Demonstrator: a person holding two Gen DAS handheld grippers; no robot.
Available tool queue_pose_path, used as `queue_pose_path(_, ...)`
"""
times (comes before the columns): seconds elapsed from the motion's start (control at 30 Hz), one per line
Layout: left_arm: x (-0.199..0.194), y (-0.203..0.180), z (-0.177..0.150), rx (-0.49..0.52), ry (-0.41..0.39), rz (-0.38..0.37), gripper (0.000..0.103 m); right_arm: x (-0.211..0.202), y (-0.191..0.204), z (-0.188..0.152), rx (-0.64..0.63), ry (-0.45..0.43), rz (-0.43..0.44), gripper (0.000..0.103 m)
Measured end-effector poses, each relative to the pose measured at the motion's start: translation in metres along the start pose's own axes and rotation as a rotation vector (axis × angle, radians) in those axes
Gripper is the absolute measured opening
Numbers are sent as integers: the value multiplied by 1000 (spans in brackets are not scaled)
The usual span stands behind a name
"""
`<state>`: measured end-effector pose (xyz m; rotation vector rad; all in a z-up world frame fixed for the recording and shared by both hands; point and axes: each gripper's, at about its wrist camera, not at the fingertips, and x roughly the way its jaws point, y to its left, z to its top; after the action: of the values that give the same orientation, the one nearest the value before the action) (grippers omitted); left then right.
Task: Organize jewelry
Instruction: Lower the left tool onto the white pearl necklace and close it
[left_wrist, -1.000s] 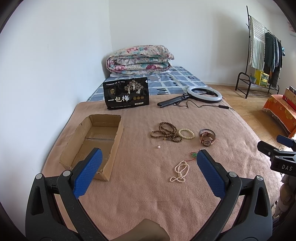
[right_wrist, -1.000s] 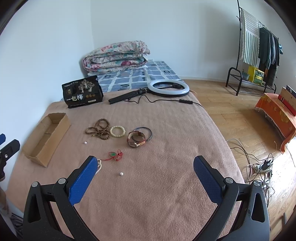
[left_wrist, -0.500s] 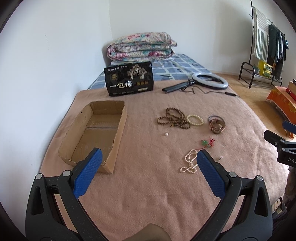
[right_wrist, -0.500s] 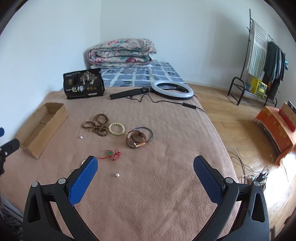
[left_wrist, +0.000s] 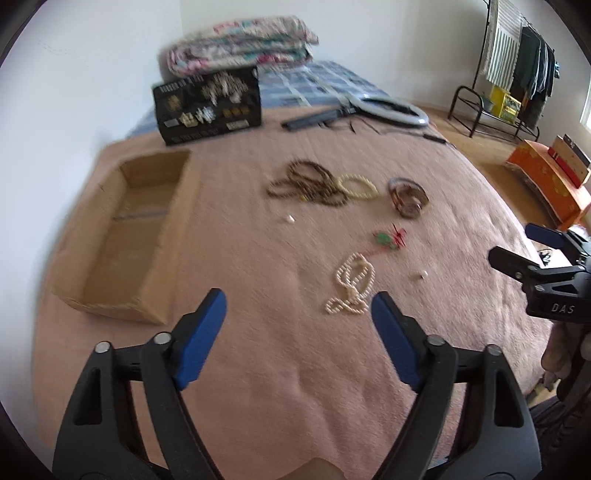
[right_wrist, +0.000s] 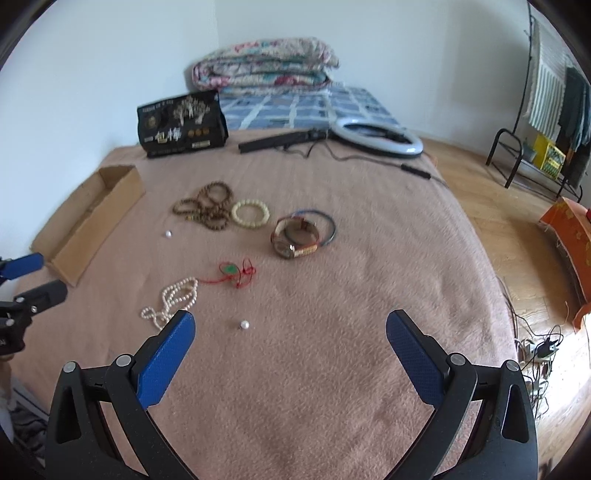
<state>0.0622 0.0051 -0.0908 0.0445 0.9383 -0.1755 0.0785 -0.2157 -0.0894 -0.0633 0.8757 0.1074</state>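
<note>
Left wrist view: left gripper, jaws apart and just narrowing on nothing, over fuzzy blanket near beaded pearl necklace.

White walls, wooden floor at right — a clothes rack stands far right, daylight throughout.

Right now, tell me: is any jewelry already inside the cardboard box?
No. In the left wrist view the cardboard box shows only its bare floor, while the pearl necklace and the other pieces lie out on the blanket.
</note>
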Motion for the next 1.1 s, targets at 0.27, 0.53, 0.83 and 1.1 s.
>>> queue_pose_path(0.27,34,-11,1,-13,101,-113,60,28,-1,5,-26,69,40,102)
queue_pose_path(0.53,75,-19,7,-2,204,-174,49,63,2,2,-88,153,106,79)
queue_pose_path(0.83,113,-29,5,46,282,-193,42,84,8,-3,-127,229,199,57)
queue_pose_path(1.1,125,-33,9,80,280,-174,36,97,18,-5,-179,263,219,43)
